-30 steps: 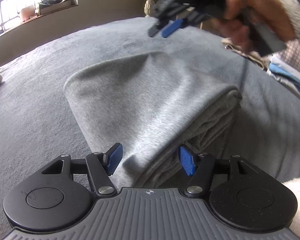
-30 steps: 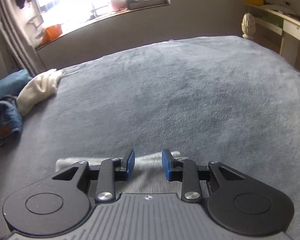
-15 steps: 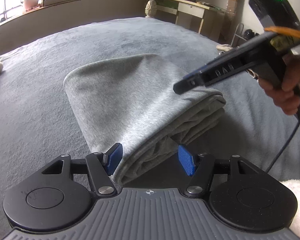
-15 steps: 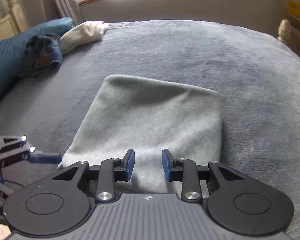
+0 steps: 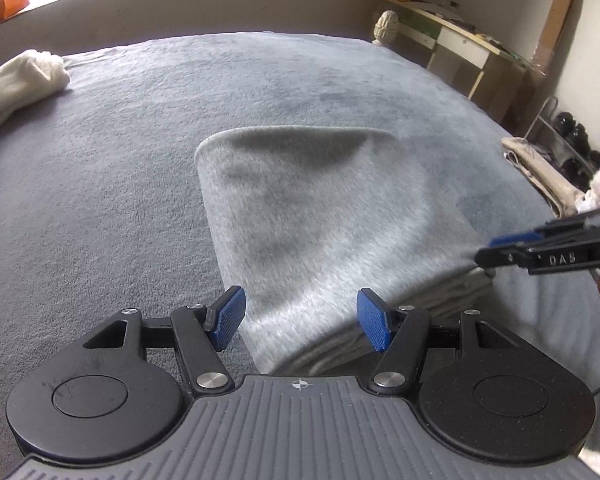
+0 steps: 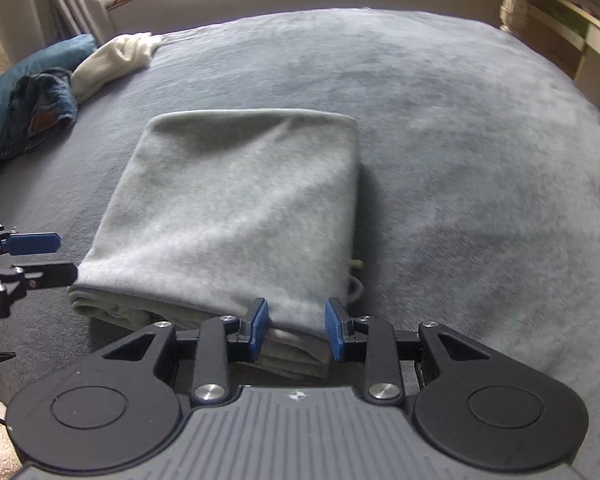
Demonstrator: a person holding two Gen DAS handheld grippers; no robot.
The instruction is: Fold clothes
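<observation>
A grey garment (image 5: 320, 216) lies folded into a thick rectangle on the grey bed cover (image 5: 140, 140). In the left wrist view my left gripper (image 5: 302, 318) hovers open above its near left corner, pads apart and clear of the cloth. My right gripper (image 5: 496, 250) comes in from the right edge at the garment's stacked side. The right wrist view shows the same garment (image 6: 240, 208) with my right gripper (image 6: 297, 328) just above its near right corner, jaws narrowly apart, nothing pinched. My left gripper (image 6: 62, 258) stands open at the garment's left corner.
A cream garment (image 6: 116, 60), crumpled jeans (image 6: 40, 116) and a blue pillow (image 6: 4, 92) lie at the bed's far left. A desk (image 5: 460, 40) and a shoe rack (image 5: 560, 132) stand beyond the right side. Beige cloth (image 5: 540, 172) lies at the bed's right edge.
My right gripper swung from above the garment's far side down to its near right corner. My left gripper lifted slightly and rolled, so the garment sits more central in its view.
</observation>
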